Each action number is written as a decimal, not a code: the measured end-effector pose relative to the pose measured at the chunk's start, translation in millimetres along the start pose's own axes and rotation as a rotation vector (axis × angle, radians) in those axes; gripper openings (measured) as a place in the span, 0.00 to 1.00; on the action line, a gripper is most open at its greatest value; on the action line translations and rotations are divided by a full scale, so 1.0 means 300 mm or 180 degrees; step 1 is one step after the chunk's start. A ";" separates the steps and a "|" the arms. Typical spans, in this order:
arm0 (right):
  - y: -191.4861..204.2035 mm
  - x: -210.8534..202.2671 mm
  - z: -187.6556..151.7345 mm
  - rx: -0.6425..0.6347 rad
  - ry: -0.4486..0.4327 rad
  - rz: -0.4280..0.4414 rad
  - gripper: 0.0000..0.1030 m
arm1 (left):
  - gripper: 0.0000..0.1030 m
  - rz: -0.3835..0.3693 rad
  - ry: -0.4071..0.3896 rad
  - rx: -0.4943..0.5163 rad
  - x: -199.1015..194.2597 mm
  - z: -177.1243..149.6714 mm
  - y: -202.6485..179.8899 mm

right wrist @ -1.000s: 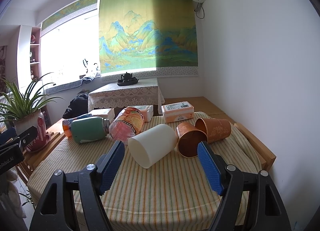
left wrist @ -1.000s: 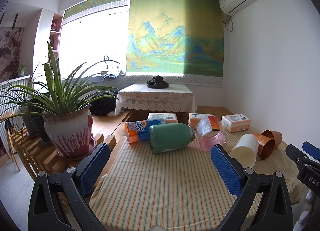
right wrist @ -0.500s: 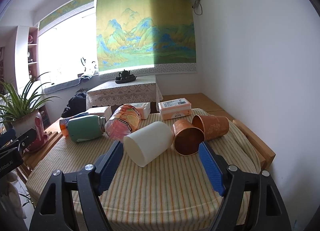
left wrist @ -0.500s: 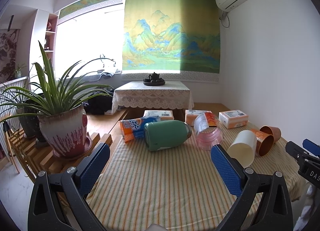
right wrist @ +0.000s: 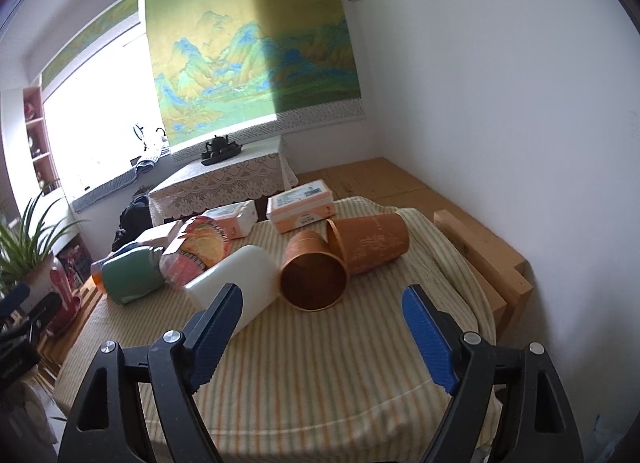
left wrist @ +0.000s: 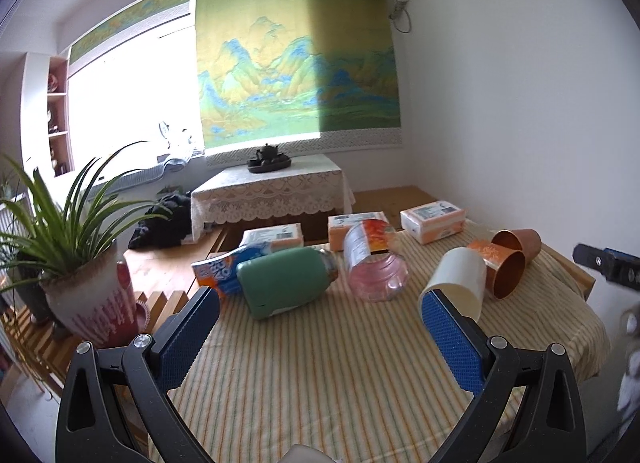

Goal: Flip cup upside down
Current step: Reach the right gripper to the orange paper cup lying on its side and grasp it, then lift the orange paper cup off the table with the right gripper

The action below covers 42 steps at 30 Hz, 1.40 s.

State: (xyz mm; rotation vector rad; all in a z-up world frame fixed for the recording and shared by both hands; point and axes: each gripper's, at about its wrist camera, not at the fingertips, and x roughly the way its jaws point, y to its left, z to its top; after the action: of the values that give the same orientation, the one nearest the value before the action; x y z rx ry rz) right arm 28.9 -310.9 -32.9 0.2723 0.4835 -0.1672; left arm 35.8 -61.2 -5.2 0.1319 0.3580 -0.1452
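Note:
Several cups lie on their sides on the striped table (right wrist: 320,383). A white cup (right wrist: 244,279) lies left of two orange cups, one with its mouth toward me (right wrist: 312,275) and one behind it (right wrist: 370,247). My right gripper (right wrist: 322,315) is open and empty, a little in front of the white and orange cups. In the left wrist view the white cup (left wrist: 460,279) and the orange cups (left wrist: 506,267) lie at right. My left gripper (left wrist: 320,323) is open and empty, short of a green flask (left wrist: 286,285).
A clear pink-tinted jar (left wrist: 374,263), an Oreo pack (left wrist: 218,269) and tissue packs (left wrist: 432,219) lie at the table's far side. A potted plant (left wrist: 88,287) stands left of the table. A wooden bench (right wrist: 484,263) runs along the right edge by the wall.
Both grippers have moved closer to the table and tilted; the right one has turned toward the orange cups. Both stay open and empty.

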 end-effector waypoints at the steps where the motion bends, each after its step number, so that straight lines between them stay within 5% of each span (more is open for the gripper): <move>1: -0.027 0.024 0.020 0.0078 0.0084 0.0027 0.77 | 0.99 -0.0014 0.0000 0.0020 0.005 0.002 -0.012; 7: -0.171 0.214 0.140 0.0716 0.0771 0.0164 0.77 | 0.99 -0.0083 0.0029 0.0037 0.029 -0.003 -0.050; 18: -0.303 0.526 0.228 0.2038 0.1831 -0.0101 0.77 | 0.99 -0.0104 0.0084 -0.0126 0.073 -0.043 0.049; 28: -0.307 0.664 0.218 0.2575 0.1987 -0.0420 0.76 | 0.99 -0.0061 0.0151 -0.0362 0.133 -0.092 0.215; 42: -0.318 0.756 0.208 0.2962 0.2178 -0.0370 0.65 | 0.99 0.0130 0.0196 -0.0510 0.188 -0.128 0.334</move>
State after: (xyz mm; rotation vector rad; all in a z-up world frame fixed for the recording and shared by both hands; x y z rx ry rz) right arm 232.7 -441.2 -109.2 1.2375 1.0863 -0.4139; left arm 91.4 36.2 -50.8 -0.0148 0.4264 -0.0718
